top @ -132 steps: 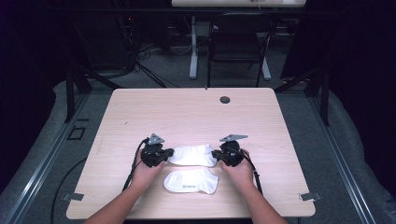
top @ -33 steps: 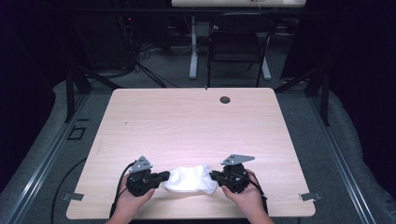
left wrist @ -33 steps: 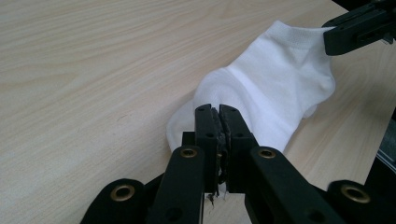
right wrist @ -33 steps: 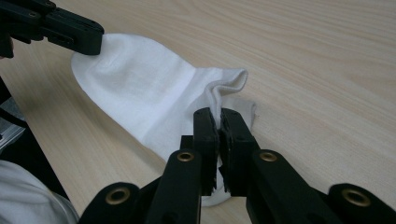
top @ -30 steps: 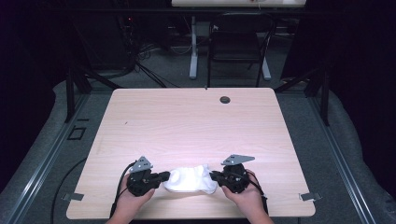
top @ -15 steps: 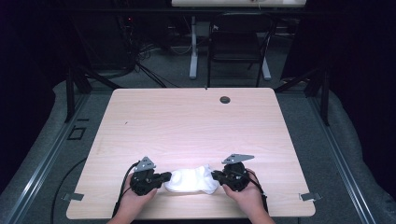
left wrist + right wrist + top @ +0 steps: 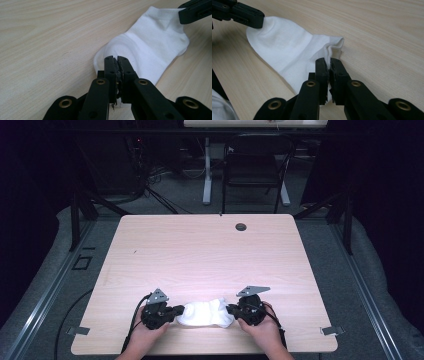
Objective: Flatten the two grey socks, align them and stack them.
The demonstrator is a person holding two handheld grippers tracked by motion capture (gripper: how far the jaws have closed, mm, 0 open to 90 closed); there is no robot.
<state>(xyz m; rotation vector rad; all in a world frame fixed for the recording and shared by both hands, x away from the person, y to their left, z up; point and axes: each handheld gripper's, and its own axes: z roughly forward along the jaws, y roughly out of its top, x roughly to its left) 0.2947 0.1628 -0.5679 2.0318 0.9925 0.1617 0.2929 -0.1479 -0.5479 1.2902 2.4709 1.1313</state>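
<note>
A pale wood-grain counter takes up the middle of the high view, bare across most of its top, with a small round grommet near its far edge, upper centre of the frame. Metal brackets sit at its lower left and lower right corners. Around it the room is dark: grey carpet, a black chair at the top centre, a white desk leg beside it, and loose cables on the floor at upper left.

At the bottom centre of the high view, close to the near edge of the counter, lies a white sock, stretched sideways between the two tools. The left gripper has its fingers clenched on the sock's rounded end; in the left gripper view the black fingers pinch a fold of white cloth. The right gripper is clamped on the other end, where the fabric bunches up between its fingers in the right gripper view.
</note>
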